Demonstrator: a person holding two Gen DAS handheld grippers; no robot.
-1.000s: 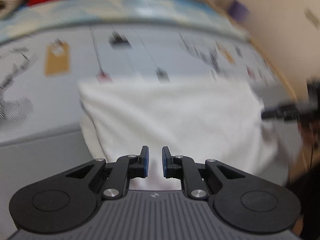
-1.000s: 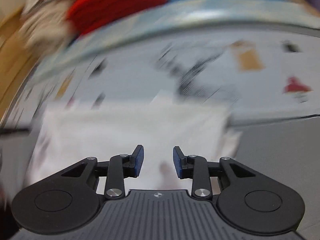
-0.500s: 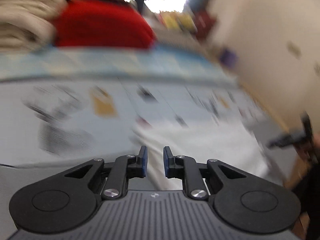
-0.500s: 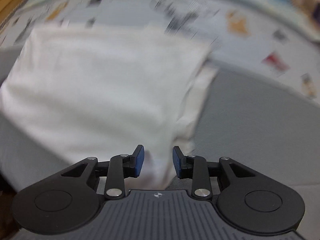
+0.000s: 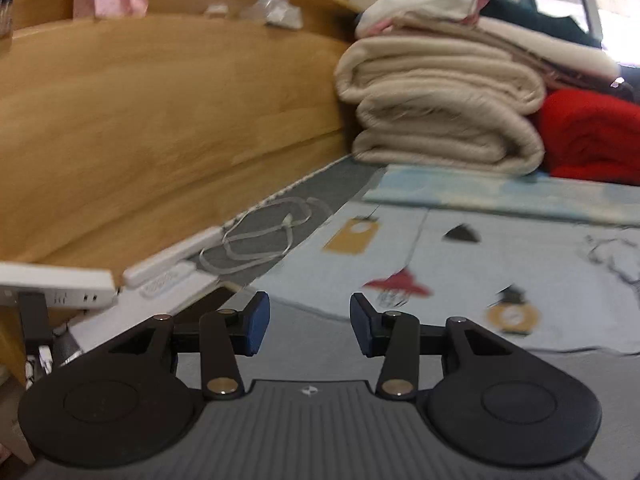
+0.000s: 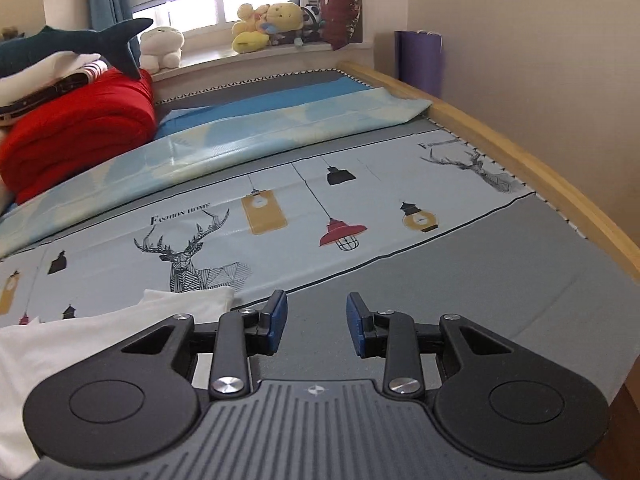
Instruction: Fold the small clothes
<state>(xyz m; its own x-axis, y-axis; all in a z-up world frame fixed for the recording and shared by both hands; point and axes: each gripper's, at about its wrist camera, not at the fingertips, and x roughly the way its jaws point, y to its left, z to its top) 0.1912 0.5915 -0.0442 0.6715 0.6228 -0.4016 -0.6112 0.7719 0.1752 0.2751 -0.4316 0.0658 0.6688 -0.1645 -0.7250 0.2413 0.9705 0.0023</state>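
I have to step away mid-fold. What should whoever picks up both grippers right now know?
Left gripper: open, nothing between the jaws, which have just been opening; it faces the wooden bed side and the folded cream blanket.
Right gripper: open, empty, over the grey sheet.
White garment: lies on the bed at the right gripper's lower left, partly hidden.
Done: neither gripper holds it.
Left: whether the folding is finished cannot be told.

A home bedroom: wooden-framed bed (image 6: 520,160), folded blankets (image 5: 440,112), plush toys (image 6: 272,20) on the windowsill.

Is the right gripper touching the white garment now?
Cannot tell. In the right wrist view the right gripper is open and empty, with the white garment running under its left side; no gap or contact shows.
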